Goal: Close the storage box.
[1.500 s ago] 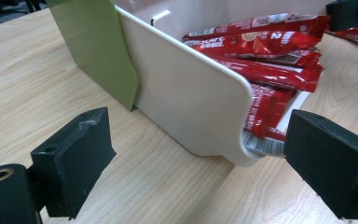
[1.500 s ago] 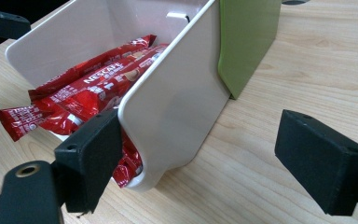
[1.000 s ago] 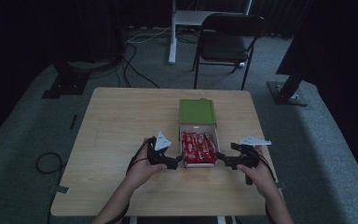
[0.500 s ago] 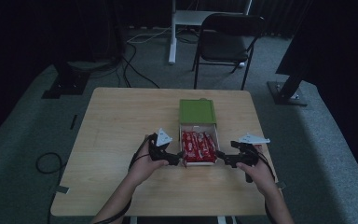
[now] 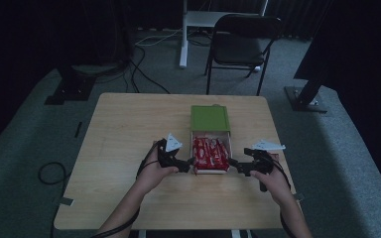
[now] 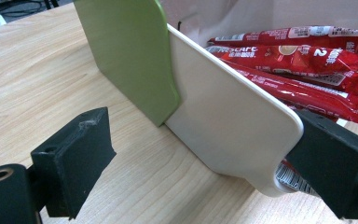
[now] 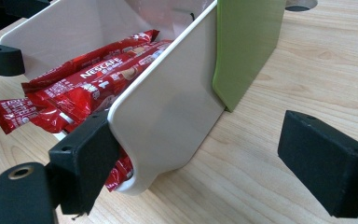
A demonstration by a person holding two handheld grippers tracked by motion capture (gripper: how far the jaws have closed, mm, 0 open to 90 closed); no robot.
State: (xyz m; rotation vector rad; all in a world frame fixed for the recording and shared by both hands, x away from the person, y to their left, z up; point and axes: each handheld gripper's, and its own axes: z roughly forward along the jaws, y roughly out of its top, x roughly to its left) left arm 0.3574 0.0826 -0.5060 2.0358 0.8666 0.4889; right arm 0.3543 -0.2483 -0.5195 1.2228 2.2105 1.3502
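Left tool [image 5: 191, 164] sits at the near left corner of the box [image 5: 210, 172] on the table [image 5: 129, 124], seen from the high view as a dark shape with a grey plate on top, held by the left hand [image 5: 151, 168]. From above its jaws are too small to read. The left gripper view settles it: the jaws stand wide, one on the bare wood outside the box, the other at the rounded near corner of the cream wall [image 6: 228, 116], on the inner side by the sachets [image 6: 303, 65]. Whether that jaw touches the wall I cannot tell. That view also shows the green lid [image 6: 130, 56] standing upright against the outside of the far end of the wall, which from above looks like a flat green square [image 5: 209, 118] beyond the box.

Red sachets [image 5: 210, 153] fill the box, lying lengthwise; print on them can be read in the gripper views, not from above.

Right tool [image 5: 238, 166] mirrors the left at the near right corner, held by the right hand [image 5: 270, 181]. The right gripper view shows its jaws wide as well, one beside the sachets [image 7: 88, 79] inside the cream wall [image 7: 168, 107], the other well out over the wood. The lid [image 7: 247, 42] rises beyond the wall, and the left tool's jaw [image 7: 2, 58] shows at the far side of the box.
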